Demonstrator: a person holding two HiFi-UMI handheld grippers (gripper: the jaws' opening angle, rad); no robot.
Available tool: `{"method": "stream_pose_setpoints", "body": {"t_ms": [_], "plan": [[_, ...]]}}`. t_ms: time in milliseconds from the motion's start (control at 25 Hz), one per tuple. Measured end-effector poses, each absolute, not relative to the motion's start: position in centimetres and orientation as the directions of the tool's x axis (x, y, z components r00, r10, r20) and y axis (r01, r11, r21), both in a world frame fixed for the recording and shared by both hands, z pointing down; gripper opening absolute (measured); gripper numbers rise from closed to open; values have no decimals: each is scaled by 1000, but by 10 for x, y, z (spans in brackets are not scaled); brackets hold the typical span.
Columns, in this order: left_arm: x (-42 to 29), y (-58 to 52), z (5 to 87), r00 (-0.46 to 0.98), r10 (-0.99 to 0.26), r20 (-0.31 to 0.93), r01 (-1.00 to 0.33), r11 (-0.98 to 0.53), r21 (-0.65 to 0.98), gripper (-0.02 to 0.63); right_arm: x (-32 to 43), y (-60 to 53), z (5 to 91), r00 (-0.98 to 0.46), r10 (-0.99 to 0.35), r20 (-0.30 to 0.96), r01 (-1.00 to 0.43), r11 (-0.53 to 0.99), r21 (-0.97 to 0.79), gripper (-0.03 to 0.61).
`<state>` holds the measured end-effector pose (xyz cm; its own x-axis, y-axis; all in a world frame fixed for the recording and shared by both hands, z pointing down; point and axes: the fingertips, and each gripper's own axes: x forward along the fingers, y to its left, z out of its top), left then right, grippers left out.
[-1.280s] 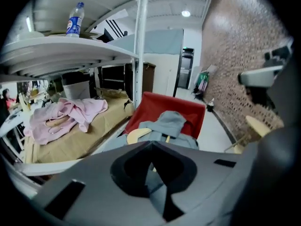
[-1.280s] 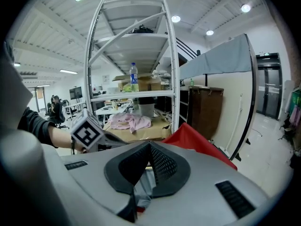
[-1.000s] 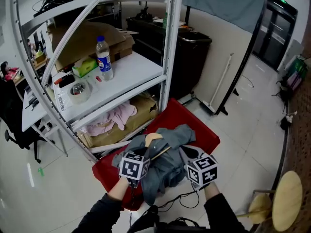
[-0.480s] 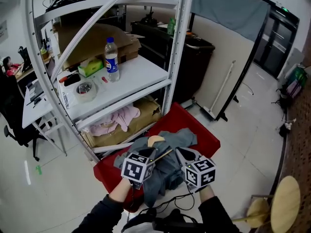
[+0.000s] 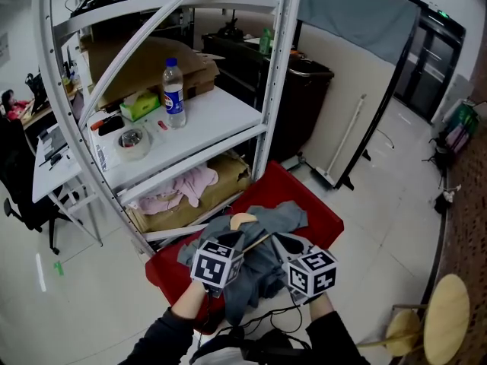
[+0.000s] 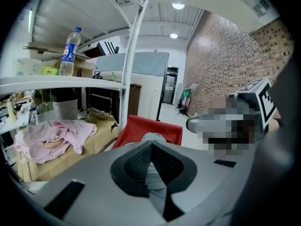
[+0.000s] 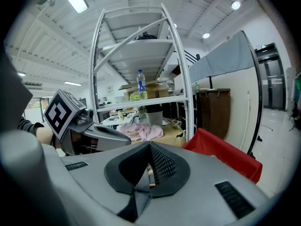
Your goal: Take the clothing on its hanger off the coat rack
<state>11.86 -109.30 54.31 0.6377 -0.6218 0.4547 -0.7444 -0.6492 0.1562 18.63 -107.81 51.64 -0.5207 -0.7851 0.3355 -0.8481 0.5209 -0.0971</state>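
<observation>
Pale tiled floor, white metal rack filling upper left of head view. Middle shelf carrying water bottle, green box, tape roll, flattened cardboard behind. Pink cloth heaped on lower level. Grey partition upper right, round stool in lower right corner.

Task item at frame centre, just below-right of rack's foot: grey clothing on wooden hanger, bunched over red bin on floor. Tan shoulder of hanger poking out at top left of fabric heap. Can't tell whether fully resting in bin or partly lifted.

On left gripper: pads closed almost fully, thin fold of grey fabric pinched between. Sits lower centre of head view, marker cube facing up, tips buried in clothing.

On right gripper: pads shut too, tan end of hanger wood showing in slit between, grey fabric under it. Sits just right of left one in head view, tips reaching into same heap near hanger bar.

Cross-check: right one visible at right edge of left gripper view, left one at left edge of right gripper view.
</observation>
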Motion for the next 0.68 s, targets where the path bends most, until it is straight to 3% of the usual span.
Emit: {"method": "stream_pose_setpoints", "body": {"t_ms": [680], "plan": [[128,-1084,546,652,-604,458,-732,-659,173,18,191,-1077,517,-514,-784,348,-850,520,-82,-15]]}}
